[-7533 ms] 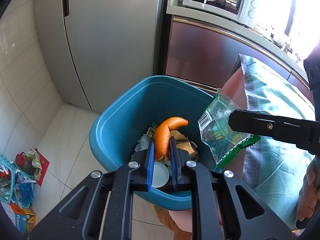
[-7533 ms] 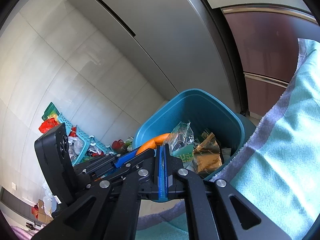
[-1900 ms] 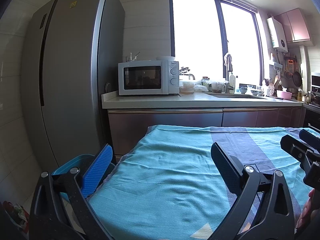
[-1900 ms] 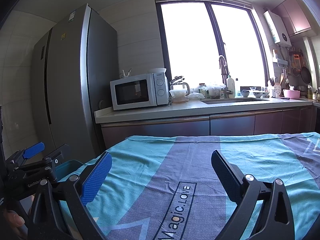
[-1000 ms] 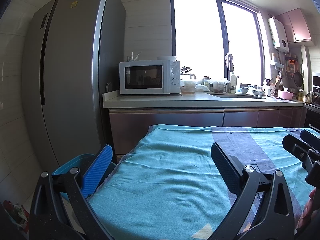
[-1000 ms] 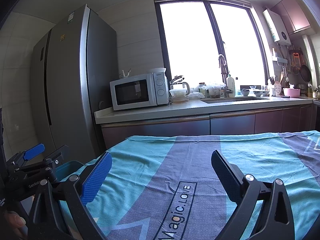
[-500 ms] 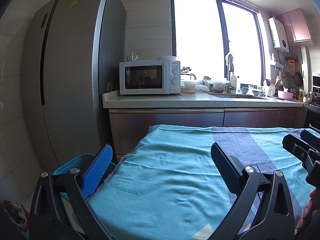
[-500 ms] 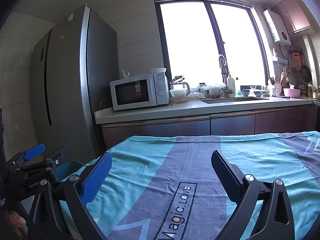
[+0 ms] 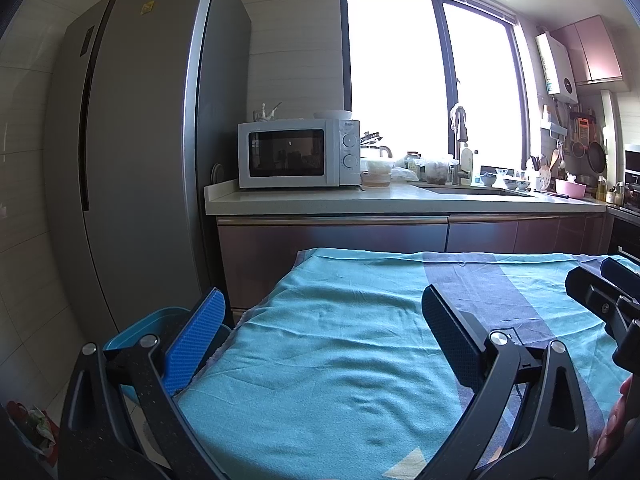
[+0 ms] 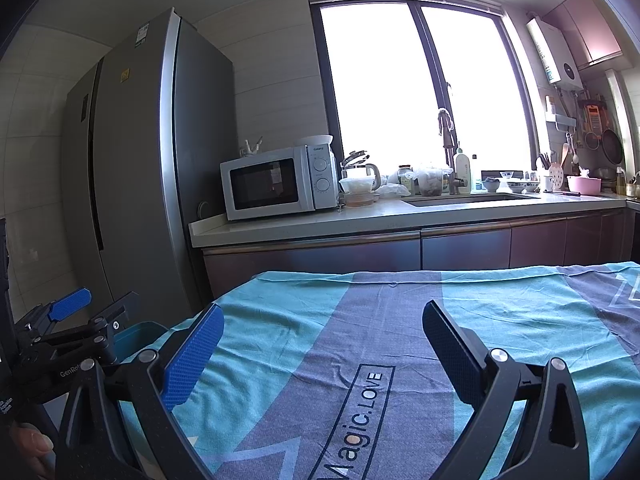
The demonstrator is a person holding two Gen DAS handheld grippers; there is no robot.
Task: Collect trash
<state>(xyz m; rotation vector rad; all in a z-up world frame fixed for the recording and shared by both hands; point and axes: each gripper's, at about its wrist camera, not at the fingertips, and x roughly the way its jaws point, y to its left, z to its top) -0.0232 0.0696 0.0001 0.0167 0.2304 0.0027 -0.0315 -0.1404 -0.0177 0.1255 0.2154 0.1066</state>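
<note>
Left gripper: jaws wide apart, empty | right gripper: likewise | teal-and-grey cloth-covered tabletop: no trash visible | blue plastic bin: beside its left edge, probably for short drops.

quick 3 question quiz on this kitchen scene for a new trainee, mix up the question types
1. True or false: the left gripper holds a piece of trash.
2. Multiple choice: the blue bin stands (A) on the counter, (B) on the floor off the left edge of the table, (C) on the teal cloth.
3. Fill in: on the counter, right beside the fridge, stands a white ____.

Key
1. False: both it and the right gripper have their jaws wide apart with nothing between them.
2. B
3. microwave
</note>
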